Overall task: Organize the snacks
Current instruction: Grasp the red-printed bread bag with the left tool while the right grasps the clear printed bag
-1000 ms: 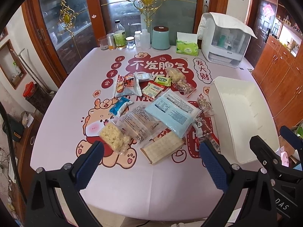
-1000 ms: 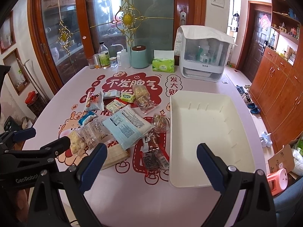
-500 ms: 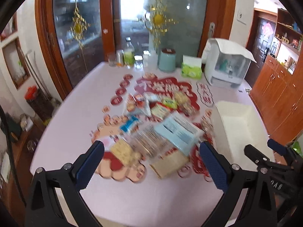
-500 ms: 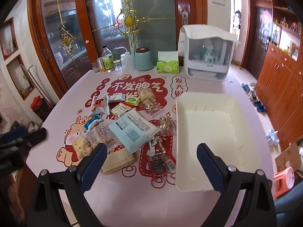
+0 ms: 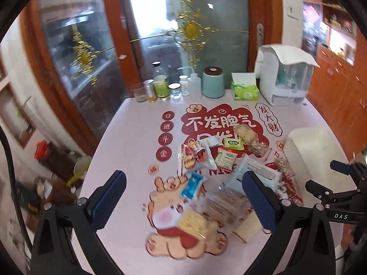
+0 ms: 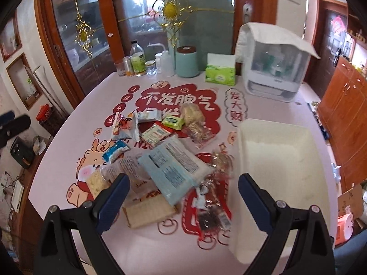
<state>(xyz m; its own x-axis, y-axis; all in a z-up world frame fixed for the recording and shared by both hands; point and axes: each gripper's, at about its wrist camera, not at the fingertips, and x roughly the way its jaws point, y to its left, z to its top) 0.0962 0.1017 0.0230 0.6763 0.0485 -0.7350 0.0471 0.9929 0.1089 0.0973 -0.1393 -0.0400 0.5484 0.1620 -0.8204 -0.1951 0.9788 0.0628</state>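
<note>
Several snack packets lie in a heap mid-table: a large pale blue pack [image 6: 174, 169], a red-and-white bag [image 6: 125, 127], a small blue packet [image 6: 114, 152], a green packet [image 6: 173, 121] and a tan wafer pack [image 6: 149, 213]. An empty white bin [image 6: 278, 153] stands to their right. My right gripper [image 6: 183, 192] hangs open above the near side of the heap, holding nothing. My left gripper [image 5: 183, 192] is open too, over the blue packet [image 5: 191, 185] and a yellow cracker pack [image 5: 195, 223]. The bin [image 5: 305, 146] and the right gripper's side [image 5: 332, 192] show at the left wrist view's right edge.
Along the table's far edge stand bottles and jars [image 6: 137, 63], a teal canister [image 6: 187, 61], a green tissue box [image 6: 220, 73] and a white covered appliance [image 6: 273, 68]. Wooden glass doors rise behind. The pink printed tablecloth [image 6: 137, 247] reaches the near edge.
Both grippers have moved forward and closer to the snack heap, and the left view has swung left. Both stay open and nothing on the table has shifted.
</note>
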